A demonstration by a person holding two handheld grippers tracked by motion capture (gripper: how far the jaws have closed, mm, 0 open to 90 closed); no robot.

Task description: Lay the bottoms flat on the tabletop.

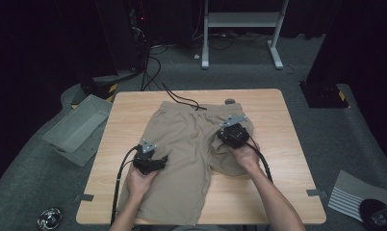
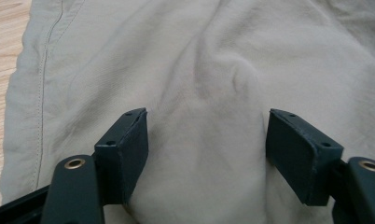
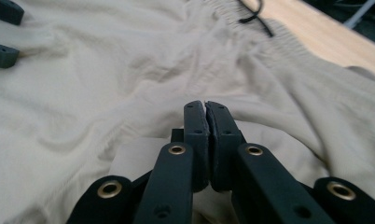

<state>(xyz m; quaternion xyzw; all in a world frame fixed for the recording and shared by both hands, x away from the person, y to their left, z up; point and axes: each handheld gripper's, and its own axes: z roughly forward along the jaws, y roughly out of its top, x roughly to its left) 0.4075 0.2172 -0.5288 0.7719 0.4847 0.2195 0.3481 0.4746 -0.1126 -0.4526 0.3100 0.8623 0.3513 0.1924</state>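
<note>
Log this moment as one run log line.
left tongs: open over shorts | right tongs: shut on shorts fabric | table

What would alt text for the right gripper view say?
Two black jaws of the right gripper are pressed shut on a fold of beige shorts spread over a wooden table. A black drawstring lies at the waistband beyond.
</note>
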